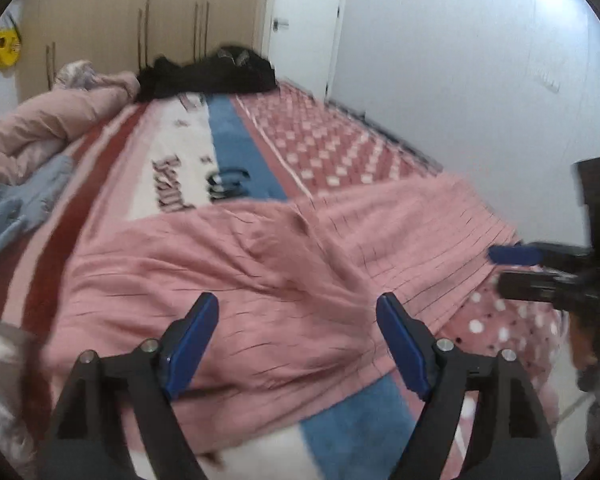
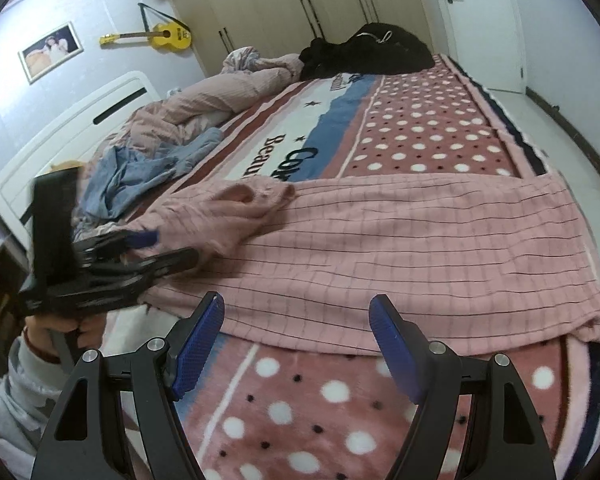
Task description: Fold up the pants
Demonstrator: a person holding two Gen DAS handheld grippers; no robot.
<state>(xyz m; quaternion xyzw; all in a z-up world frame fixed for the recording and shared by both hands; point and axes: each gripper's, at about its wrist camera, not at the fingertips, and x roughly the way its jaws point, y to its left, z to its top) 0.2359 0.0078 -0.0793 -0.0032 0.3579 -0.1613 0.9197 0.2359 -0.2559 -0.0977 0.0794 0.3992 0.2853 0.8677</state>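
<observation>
Bedroom, patterned blanket (image 2: 340,400) as work surface | right gripper (image 2: 298,338) released, empty, poised at near hem | pink pants (image 2: 380,240) lay flat across bed for folding | left gripper (image 1: 298,344) released above bunched fabric.

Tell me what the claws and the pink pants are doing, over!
Left claw open, nothing gripped. Right claw open, empty. Pink pants spread across bed, one end bunched. Nothing blocking.
</observation>
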